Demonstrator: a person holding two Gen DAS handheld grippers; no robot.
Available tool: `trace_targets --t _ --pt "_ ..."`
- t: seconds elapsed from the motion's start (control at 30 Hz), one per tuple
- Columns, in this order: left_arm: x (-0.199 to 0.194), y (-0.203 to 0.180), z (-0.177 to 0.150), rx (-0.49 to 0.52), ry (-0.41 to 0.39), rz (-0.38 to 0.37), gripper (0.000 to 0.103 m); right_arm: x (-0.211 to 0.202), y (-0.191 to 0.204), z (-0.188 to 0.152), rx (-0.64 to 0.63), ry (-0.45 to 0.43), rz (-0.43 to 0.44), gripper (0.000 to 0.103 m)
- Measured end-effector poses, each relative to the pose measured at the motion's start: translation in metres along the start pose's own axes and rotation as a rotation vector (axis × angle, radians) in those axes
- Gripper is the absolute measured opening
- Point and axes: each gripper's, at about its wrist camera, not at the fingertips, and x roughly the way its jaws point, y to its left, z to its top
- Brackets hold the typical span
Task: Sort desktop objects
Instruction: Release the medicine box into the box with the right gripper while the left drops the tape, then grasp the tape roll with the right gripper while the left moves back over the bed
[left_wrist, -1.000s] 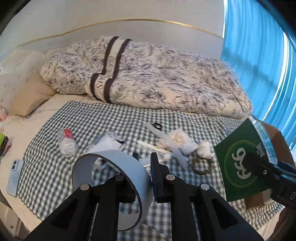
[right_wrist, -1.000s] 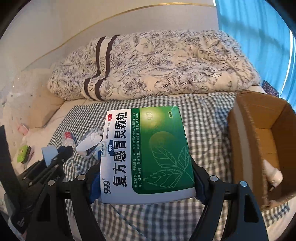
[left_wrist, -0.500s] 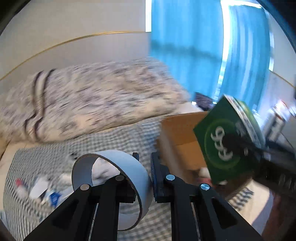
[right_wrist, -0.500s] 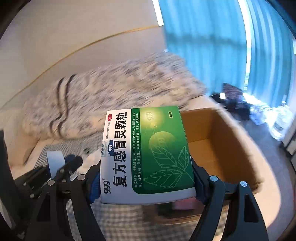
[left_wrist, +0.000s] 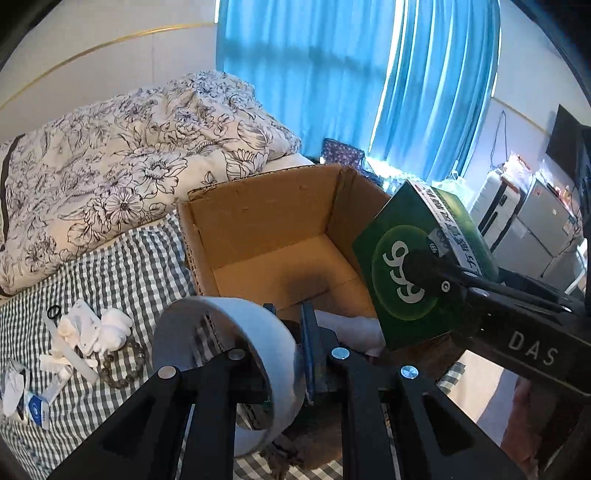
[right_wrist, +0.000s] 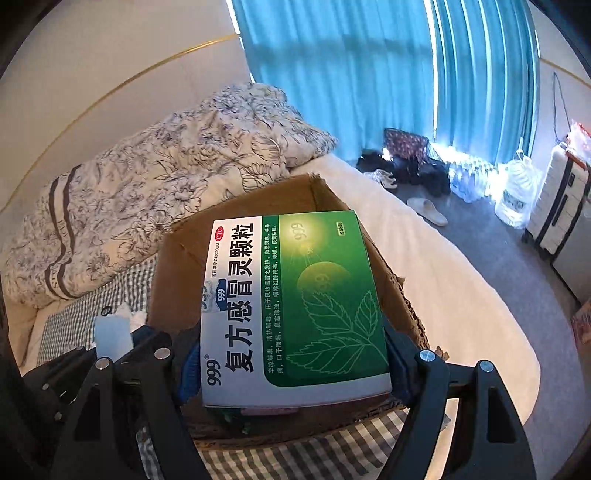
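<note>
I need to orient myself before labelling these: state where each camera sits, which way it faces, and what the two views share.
Left wrist: on the left gripper, looking along its fingers, clamped on a tape roll, into the cardboard box; the right gripper shows.
Right wrist: on the right gripper, over its green medicine box; the left gripper shows.
Shared: cardboard box, medicine box, tape roll, floral duvet, blue curtain.

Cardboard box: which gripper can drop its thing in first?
Probably the right gripper: its green medicine box hangs over the open cardboard box. The left gripper, with the tape roll, sits at the near edge.
</note>
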Motion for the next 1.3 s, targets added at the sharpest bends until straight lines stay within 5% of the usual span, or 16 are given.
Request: trace_targets --t 0.07,0.13,0.17,0.2,0.23,0.47,0.93,1.3 --pt "0.003 -0.001 0.000 0.016 0.004 -0.010 0.019 0.002 -0.003 -0.002 0.019 0.002 -0.011 0.080" --pt "0.004 -0.002 -0.001 0.035 0.007 -0.015 0.046 0.004 -0.006 -0.002 0.041 0.010 -0.016 0.085" --pt "0.003 -0.003 -0.002 0.045 -0.002 0.008 0.076 0.004 -0.008 -0.002 0.056 0.010 -0.020 0.088" --pt "0.002 -0.001 -0.003 0.046 -0.016 0.035 0.094 0.004 -0.008 -0.002 0.065 0.008 -0.020 0.088" --pt "-0.001 -0.001 -0.003 0.045 -0.043 0.070 0.097 0.003 -0.008 -0.001 0.069 0.004 -0.014 0.088" --pt "-0.019 0.001 -0.001 0.101 -0.095 0.118 0.098 -0.010 -0.004 0.004 0.072 -0.031 0.006 0.088" --pt "-0.091 0.085 0.013 -0.093 -0.201 0.160 0.100 -0.023 0.022 -0.001 0.054 -0.032 0.047 0.088" --pt "-0.112 0.199 -0.069 -0.323 -0.127 0.414 0.102 -0.043 0.086 -0.016 -0.070 -0.054 0.164 0.088"
